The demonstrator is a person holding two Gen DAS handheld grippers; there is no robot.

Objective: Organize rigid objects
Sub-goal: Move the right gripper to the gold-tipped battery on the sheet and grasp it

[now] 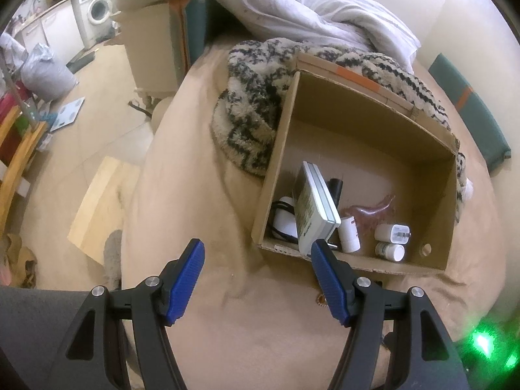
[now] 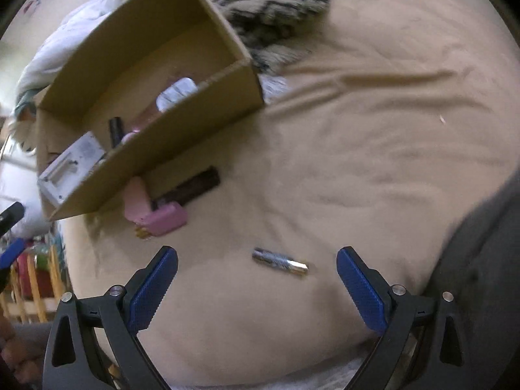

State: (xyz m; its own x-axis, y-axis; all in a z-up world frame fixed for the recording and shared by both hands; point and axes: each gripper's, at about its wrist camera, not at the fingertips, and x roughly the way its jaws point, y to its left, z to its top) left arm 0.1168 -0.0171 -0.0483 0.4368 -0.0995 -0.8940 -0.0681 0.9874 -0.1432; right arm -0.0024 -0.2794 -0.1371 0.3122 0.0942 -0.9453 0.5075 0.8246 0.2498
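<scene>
An open cardboard box lies on a tan bed sheet. Inside it are a white flat device, a white charger plug, white bottles, a black tube and a pink translucent item. My left gripper is open and empty just before the box's near wall. In the right wrist view the box sits at upper left. Outside it lie a pink case, a dark bar and a silver battery-like cylinder. My right gripper is open, its fingers either side of the cylinder.
A fuzzy black-and-cream blanket and a white duvet lie behind the box. The bed edge drops to the floor at left, with a wooden board, a scale and a washing machine beyond. A teal cushion is at right.
</scene>
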